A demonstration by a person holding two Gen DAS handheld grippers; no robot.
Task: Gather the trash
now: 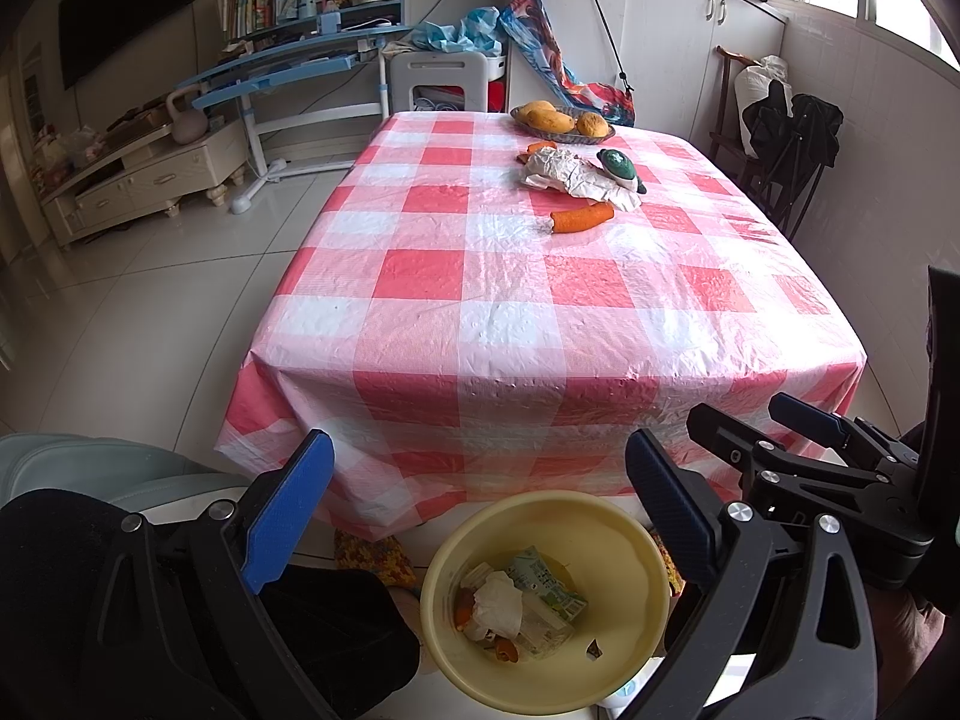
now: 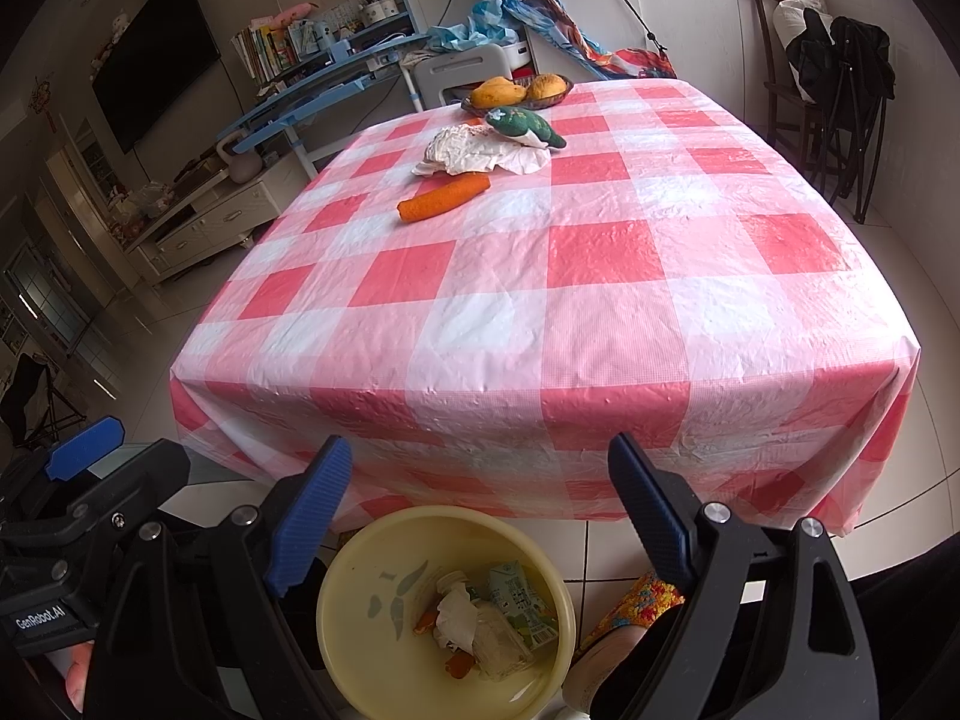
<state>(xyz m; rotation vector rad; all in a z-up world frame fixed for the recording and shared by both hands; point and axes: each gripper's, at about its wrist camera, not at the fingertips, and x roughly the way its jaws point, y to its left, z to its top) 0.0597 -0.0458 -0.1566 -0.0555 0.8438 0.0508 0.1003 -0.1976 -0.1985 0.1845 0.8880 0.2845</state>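
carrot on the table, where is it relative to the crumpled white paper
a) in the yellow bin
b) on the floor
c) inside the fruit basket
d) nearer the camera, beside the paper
d: the carrot lies on the checked tablecloth just in front of the crumpled white paper, towards the camera.

Black plastic left gripper (image 1: pixel 477 510), blue ribbed pads (image 1: pixel 288 516), silver screws, right gripper (image 2: pixel 480 516) alike, white "GenRobot.AI" lettering
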